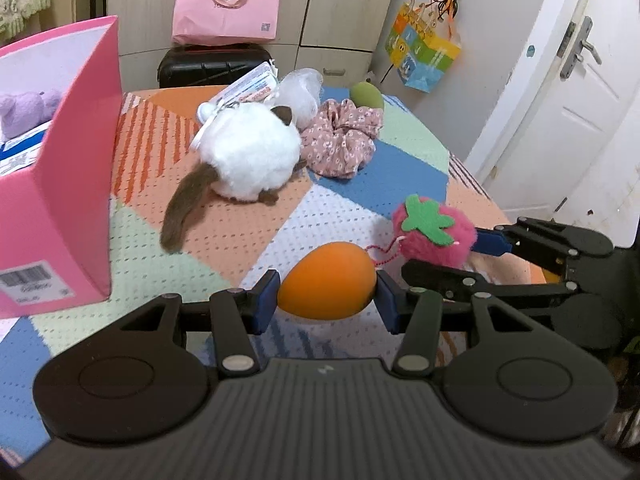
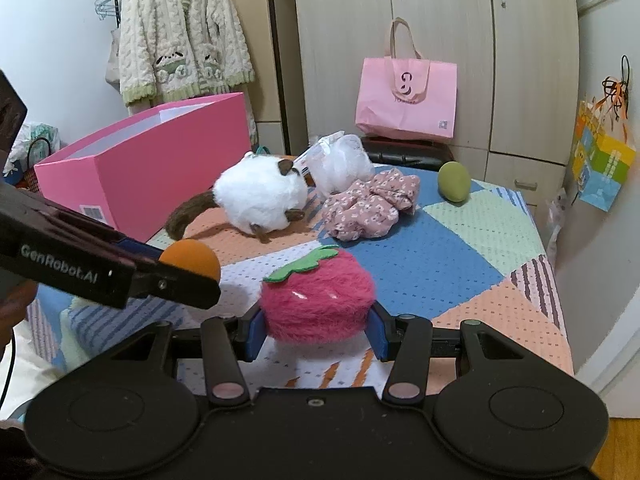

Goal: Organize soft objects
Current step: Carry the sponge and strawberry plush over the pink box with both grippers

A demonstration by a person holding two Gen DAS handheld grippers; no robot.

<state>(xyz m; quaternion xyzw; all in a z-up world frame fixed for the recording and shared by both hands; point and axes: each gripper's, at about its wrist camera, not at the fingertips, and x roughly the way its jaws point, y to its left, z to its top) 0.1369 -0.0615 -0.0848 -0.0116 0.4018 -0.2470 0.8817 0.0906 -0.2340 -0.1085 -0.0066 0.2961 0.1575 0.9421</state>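
L gripper (image 1: 326,300) pinches an orange egg-shaped sponge (image 1: 327,286), blue pads pressed on both its sides, lower centre of the left wrist view, held above the patchwork cover (image 1: 380,184) of the table. In the right wrist view the same sponge (image 2: 192,258) shows at centre left, at the tip of the L gripper (image 2: 188,276), w/ "GenRobot.AI" printed on its arm.

R gripper (image 2: 316,320) clamps a pink plush strawberry (image 2: 318,304) w/ green felt leaf, low centre of its own view; pads sink into the fur on both sides. From the left wrist cam the strawberry (image 1: 430,230) sits at right of centre, just beside the sponge, R gripper (image 1: 448,252) coming in from the right edge.

Rest of the soft stuff lies on the cover, mid-frame: white plush cat (image 2: 260,198) w/ brown tail and ears, a pink floral scrunchie (image 2: 370,206) just right of it, a white mesh pouf (image 2: 340,162) w/ paper tag behind both, a green egg sponge (image 2: 454,181) further right, apart from the scrunchie.

Open pink box (image 2: 148,172) stands at upper left of the right wrist view, near the cat; in the left wrist view it (image 1: 60,184) fills the left edge, w/ a purple plush (image 1: 28,110) inside.

Background: pink tote bag (image 2: 406,98) on a black suitcase (image 1: 216,66), against the wardrobe.
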